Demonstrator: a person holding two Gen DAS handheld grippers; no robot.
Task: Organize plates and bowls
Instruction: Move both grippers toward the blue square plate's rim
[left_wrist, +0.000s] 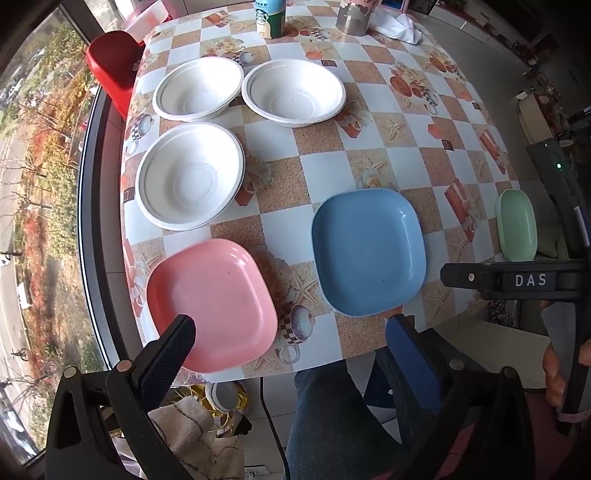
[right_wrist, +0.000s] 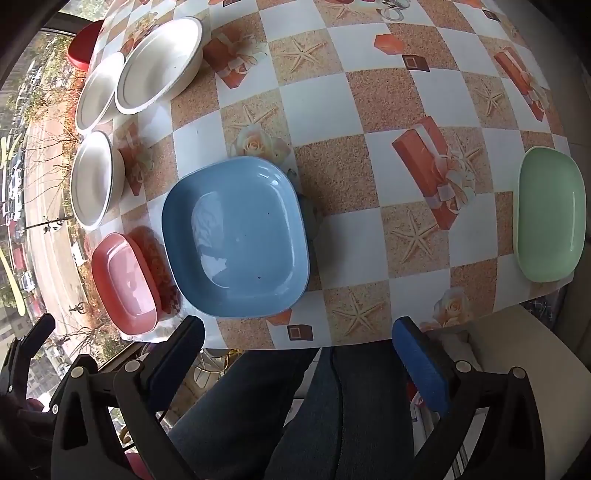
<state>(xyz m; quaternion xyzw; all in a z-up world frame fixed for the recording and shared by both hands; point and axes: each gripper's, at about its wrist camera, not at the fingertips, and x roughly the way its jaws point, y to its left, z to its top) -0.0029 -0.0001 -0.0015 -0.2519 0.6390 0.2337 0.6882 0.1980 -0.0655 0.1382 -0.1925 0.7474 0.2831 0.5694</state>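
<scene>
Three white bowls (left_wrist: 190, 175) (left_wrist: 198, 88) (left_wrist: 293, 92) stand separately on the checkered table (left_wrist: 369, 110) at the left and back. A pink plate (left_wrist: 212, 304), a blue plate (left_wrist: 367, 251) and a green plate (left_wrist: 516, 223) lie in a row along the near edge. My left gripper (left_wrist: 291, 332) is open and empty, held above the near edge between the pink and blue plates. My right gripper (right_wrist: 299, 332) is open and empty, just in front of the blue plate (right_wrist: 236, 236). The pink plate (right_wrist: 125, 282), green plate (right_wrist: 550, 218) and white bowls (right_wrist: 94, 179) (right_wrist: 159, 64) also show in the right wrist view.
A bottle (left_wrist: 270, 16), a metal cup (left_wrist: 354, 16) and a white cloth (left_wrist: 397, 24) stand at the table's far end. A red chair (left_wrist: 112, 70) is at the far left by the window. The person's leg (left_wrist: 328, 424) is below the near edge.
</scene>
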